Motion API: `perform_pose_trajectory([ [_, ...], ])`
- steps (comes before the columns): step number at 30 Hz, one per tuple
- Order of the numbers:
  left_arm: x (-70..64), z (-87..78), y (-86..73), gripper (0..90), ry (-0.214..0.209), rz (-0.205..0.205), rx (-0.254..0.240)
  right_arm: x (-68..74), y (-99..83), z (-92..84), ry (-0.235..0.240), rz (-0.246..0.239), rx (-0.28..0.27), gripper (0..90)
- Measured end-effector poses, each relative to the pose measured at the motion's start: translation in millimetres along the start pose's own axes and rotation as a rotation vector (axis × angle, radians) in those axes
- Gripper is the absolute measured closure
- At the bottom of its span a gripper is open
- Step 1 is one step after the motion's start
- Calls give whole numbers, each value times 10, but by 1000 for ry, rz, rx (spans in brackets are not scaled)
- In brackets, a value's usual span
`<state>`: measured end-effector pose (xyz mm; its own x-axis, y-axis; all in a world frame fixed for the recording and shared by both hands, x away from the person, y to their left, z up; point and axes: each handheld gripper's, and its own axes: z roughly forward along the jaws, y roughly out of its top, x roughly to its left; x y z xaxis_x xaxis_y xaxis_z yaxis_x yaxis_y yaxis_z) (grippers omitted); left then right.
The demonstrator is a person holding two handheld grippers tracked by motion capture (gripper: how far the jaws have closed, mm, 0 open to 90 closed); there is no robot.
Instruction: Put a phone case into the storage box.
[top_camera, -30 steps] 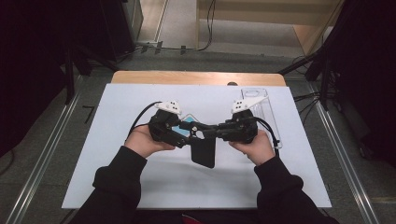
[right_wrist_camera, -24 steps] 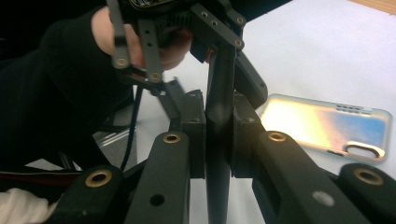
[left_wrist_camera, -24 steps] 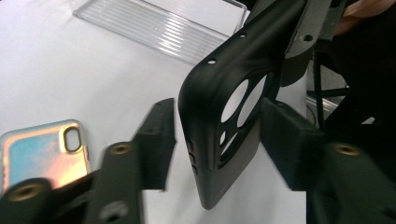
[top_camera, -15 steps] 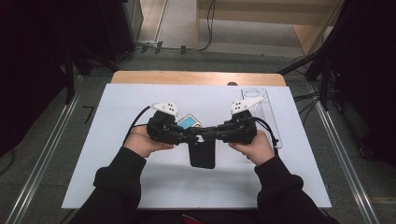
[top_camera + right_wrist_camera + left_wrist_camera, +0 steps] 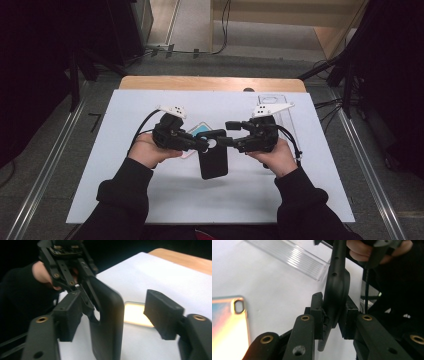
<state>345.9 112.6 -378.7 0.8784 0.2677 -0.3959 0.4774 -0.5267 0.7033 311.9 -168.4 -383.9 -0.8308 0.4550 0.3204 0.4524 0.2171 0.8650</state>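
Note:
A black phone case [image 5: 214,162] hangs upright above the white table sheet, between my two hands. My left gripper [image 5: 202,145] is shut on its top edge; in the left gripper view both pads [image 5: 318,312] press the black phone case [image 5: 337,285], and the jaws have just been closing on it. My right gripper [image 5: 227,134] faces it from the right and is open. Its jaws have just been opening, and the black phone case [image 5: 107,325] stands between them, with the right pad [image 5: 162,312] well off it.
An iridescent phone case [image 5: 201,128] lies flat on the white sheet [image 5: 150,200] under the grippers. A clear phone case [image 5: 280,112] lies at the back right. A wooden table edge [image 5: 210,83] runs along the far side.
The left jaws have closed onto the black case's top edge and the right jaws have spread apart, off it. Both hands have barely shifted.

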Motion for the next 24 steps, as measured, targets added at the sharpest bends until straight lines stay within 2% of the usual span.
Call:
perform_pose_trajectory([
  [3, 8, -28, 3, 762, 11, -23, -1, -4, -6, -5, -28, 20, -11, 252],
  [5, -3, -50, 12, 762, 47, -29, -2, -8, -19, -6, -51, 30, -22, 251],
  [7, -15, -82, 32, 761, 85, -52, -14, -3, -38, 12, -98, 9, -12, 226],
  [10, -18, -109, 42, 761, 95, -72, -33, 0, -60, 32, -112, 2, -19, 188],
  [11, -24, -123, 48, 761, 111, -83, -41, 10, -79, 59, -145, -17, -21, 104],
  [12, -31, -139, 58, 761, 140, -100, -44, 15, -87, 75, -177, -23, -20, 56],
  [13, -34, -146, 63, 761, 153, -113, -46, 23, -93, 84, -195, -15, -19, 0],
  [14, -34, -146, 63, 760, 153, -113, -46, 23, -93, 84, -195, -15, -19, 0],
  [15, -48, -153, 71, 760, 188, -119, -64, 23, -117, 116, -211, 4, -22, 0],
  [19, -71, -154, 83, 760, 215, -119, -84, 45, -137, 156, -232, 9, 1, 0],
  [22, -86, -143, 95, 760, 247, -133, -78, 80, -159, 205, -247, 19, 14, 0],
  [24, -92, -132, 99, 760, 261, -147, -72, 107, -176, 246, -256, 9, 28, 0],
])
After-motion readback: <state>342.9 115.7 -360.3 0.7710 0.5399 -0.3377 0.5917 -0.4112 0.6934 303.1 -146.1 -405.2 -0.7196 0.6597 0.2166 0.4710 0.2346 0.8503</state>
